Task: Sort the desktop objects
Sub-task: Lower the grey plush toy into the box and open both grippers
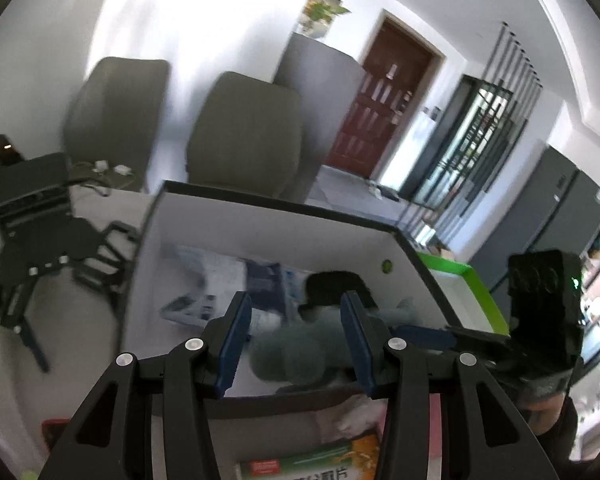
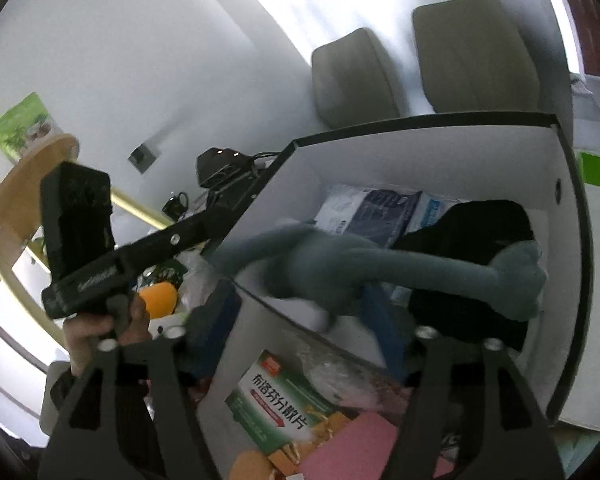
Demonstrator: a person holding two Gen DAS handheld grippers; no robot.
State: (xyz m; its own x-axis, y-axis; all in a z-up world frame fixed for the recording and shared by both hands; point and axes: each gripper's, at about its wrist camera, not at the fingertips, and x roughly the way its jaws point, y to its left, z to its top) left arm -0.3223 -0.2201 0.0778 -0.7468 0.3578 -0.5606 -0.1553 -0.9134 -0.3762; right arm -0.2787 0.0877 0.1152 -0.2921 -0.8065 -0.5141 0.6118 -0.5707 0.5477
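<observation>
Packets (image 1: 236, 280) and black cloth (image 2: 480, 232) crowd white box (image 1: 204, 216).

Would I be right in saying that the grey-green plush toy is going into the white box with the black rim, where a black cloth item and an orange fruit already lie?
Nearly. The grey-green plush toy is over the white box with the black rim, and a black cloth item lies inside. The orange fruit sits outside the box, left of it, as the right wrist view shows.
</observation>
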